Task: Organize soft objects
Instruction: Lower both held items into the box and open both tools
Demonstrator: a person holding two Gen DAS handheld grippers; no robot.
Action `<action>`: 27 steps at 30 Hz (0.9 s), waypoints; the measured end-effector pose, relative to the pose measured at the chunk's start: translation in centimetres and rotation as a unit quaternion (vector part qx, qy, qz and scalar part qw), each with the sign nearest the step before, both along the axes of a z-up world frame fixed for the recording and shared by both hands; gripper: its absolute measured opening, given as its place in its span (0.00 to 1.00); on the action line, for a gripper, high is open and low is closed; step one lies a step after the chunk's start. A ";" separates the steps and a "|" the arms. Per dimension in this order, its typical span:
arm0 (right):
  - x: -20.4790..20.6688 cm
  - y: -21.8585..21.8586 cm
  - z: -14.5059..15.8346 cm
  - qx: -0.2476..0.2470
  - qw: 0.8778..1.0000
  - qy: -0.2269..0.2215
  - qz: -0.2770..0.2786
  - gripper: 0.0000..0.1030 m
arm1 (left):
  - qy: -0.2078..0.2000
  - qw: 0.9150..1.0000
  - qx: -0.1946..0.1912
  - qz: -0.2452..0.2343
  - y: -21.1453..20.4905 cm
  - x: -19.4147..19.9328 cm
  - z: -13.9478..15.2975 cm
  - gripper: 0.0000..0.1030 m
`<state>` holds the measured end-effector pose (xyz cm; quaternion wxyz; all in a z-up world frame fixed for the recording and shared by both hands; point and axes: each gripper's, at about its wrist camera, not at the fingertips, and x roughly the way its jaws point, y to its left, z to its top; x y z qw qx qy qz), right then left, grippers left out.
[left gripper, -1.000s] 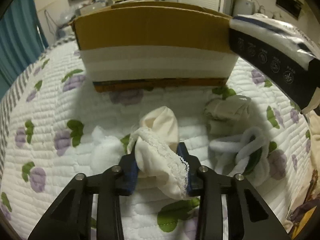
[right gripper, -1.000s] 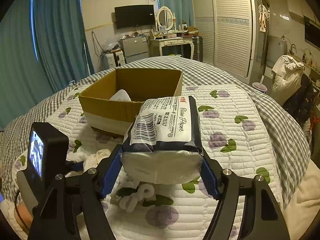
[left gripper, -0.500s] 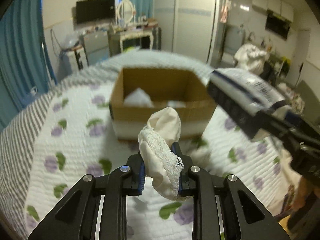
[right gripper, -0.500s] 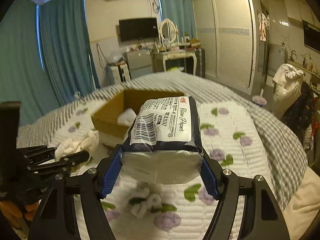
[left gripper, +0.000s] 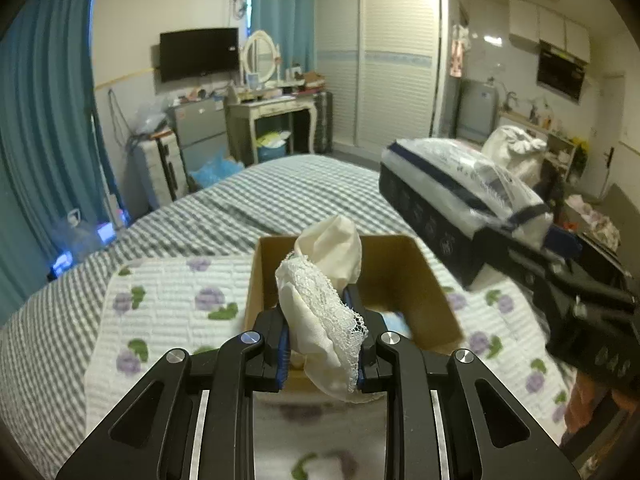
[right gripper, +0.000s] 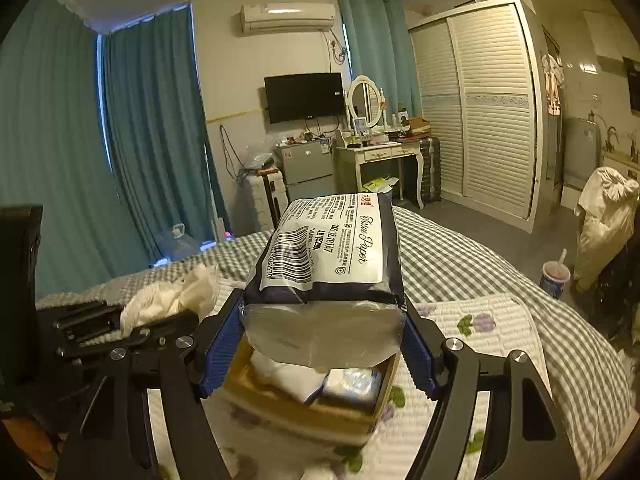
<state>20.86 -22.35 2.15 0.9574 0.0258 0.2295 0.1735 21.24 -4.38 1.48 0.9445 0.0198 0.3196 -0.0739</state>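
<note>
I am holding both loads in the air over the cardboard box [left gripper: 436,300], so I judge the task partly done: the box, lower centre of the right wrist view, already contains a white soft item [right gripper: 288,376] and a pale blue packet [right gripper: 352,384]; these two loads are not yet dropped. The left gripper [left gripper: 320,344] is pinching a cream lace-edged cloth [left gripper: 324,308], jaws pressed on its lower folds, centre of the left wrist view. The right gripper [right gripper: 320,344] is clamping a tissue paper pack [right gripper: 328,268], jaws spread wide against its sides. Compared with a second ago, I am carrying both grippers higher and forward: the cloth was then low on the floral quilt [left gripper: 168,320] beside other loose soft items, which are no longer in view now. I cannot tell how many remain.
</note>
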 end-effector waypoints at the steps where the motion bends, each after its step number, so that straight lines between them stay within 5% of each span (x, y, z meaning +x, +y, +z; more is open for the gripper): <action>1: 0.8 0.2 -0.7 -0.002 1.000 0.004 0.002 0.69 | 0.006 1.000 0.001 -0.002 -0.1 1.2 -0.8 0.22; 11: 7.1 0.8 -10.5 -0.013 0.997 0.077 0.002 0.69 | 0.052 0.998 0.026 -0.002 -0.5 7.3 -7.2 0.22; 17: 7.9 -0.1 -11.9 -0.007 0.997 0.077 0.005 0.77 | 0.051 0.998 0.028 -0.001 -0.9 7.5 -8.0 0.26; 21: 7.7 -0.7 -10.7 -0.001 0.997 0.076 -0.001 0.81 | 0.037 0.998 0.033 0.024 -0.7 6.9 -7.4 0.79; 27: 4.6 -2.4 -5.6 0.000 0.998 0.052 -0.029 0.85 | 0.010 0.999 0.009 0.034 0.3 3.8 -3.1 0.84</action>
